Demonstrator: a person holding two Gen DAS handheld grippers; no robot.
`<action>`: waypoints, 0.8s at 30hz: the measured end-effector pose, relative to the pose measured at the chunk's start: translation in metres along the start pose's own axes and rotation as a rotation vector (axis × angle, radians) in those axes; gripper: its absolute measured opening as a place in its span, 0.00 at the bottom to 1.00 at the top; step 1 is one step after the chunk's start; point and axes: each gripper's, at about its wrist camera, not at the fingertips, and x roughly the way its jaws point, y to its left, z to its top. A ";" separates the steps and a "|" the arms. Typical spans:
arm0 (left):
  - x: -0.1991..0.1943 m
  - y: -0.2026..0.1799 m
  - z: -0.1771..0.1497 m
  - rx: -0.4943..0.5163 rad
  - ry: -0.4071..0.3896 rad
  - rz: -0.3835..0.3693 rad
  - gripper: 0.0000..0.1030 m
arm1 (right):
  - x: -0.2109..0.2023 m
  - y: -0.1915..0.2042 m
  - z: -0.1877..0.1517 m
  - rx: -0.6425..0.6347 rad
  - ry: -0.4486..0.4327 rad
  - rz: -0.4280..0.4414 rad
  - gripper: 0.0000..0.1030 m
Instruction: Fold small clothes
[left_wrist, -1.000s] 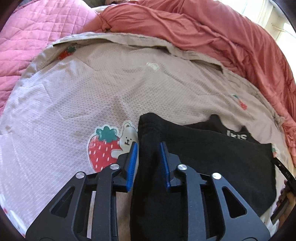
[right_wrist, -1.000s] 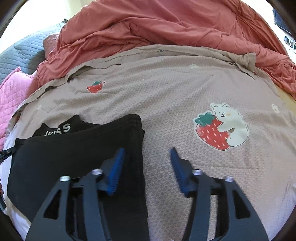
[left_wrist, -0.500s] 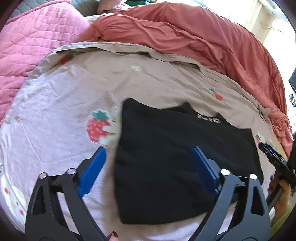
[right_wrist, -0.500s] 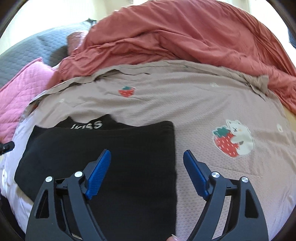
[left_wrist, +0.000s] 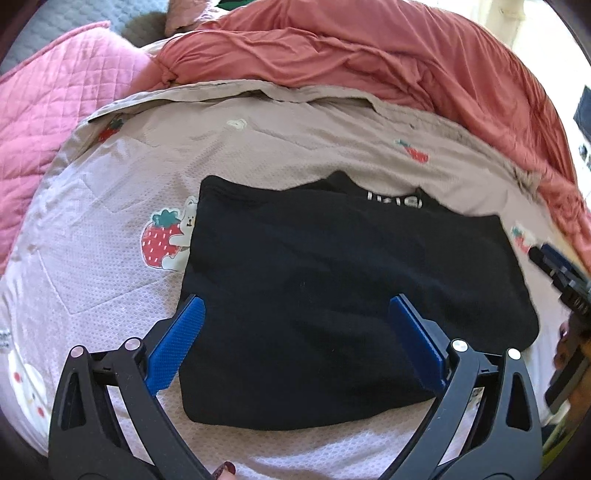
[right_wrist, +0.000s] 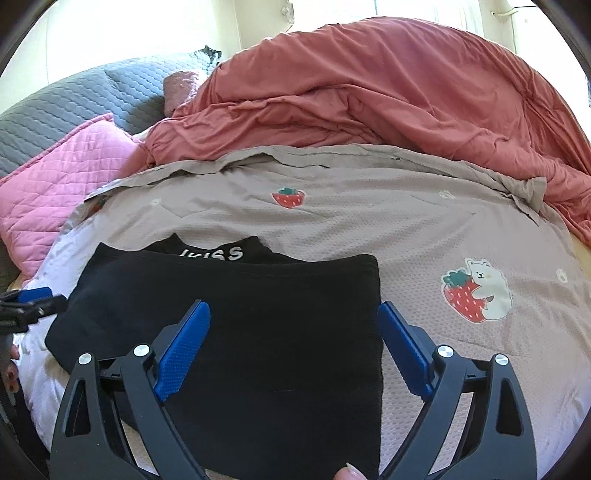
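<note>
A black garment (left_wrist: 332, 277) with white lettering at its far edge lies folded flat on a beige blanket (left_wrist: 110, 295) printed with strawberries and bears. My left gripper (left_wrist: 295, 301) hovers over the garment's near part, open wide, with its blue pads (left_wrist: 177, 339) clear of the cloth. In the right wrist view the same garment (right_wrist: 240, 295) lies under my right gripper (right_wrist: 293, 306), whose jaws are opening with nothing pressed between them. Each gripper also shows at the edge of the other's view: the right gripper (left_wrist: 554, 266) and the left gripper (right_wrist: 33, 299).
A bunched salmon-red duvet (right_wrist: 369, 92) fills the far side of the bed. A pink quilted pillow (left_wrist: 55, 110) lies at the left, with grey quilting (right_wrist: 74, 99) behind it. A strawberry-and-bear print (right_wrist: 476, 291) marks the blanket to the right of the garment.
The left gripper let go of the black fold and opened wide while drawing back. The right gripper opened wider and pulled back and up. The garment now lies flat and folded.
</note>
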 end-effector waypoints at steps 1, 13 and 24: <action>0.001 -0.001 -0.002 0.007 0.004 0.000 0.91 | -0.001 0.002 -0.001 0.005 0.003 0.013 0.89; 0.032 0.001 -0.025 0.027 0.119 0.023 0.91 | 0.012 0.036 -0.015 -0.056 0.066 0.069 0.88; 0.037 0.006 -0.043 0.048 0.120 0.021 0.91 | 0.050 0.032 -0.043 -0.048 0.237 -0.016 0.90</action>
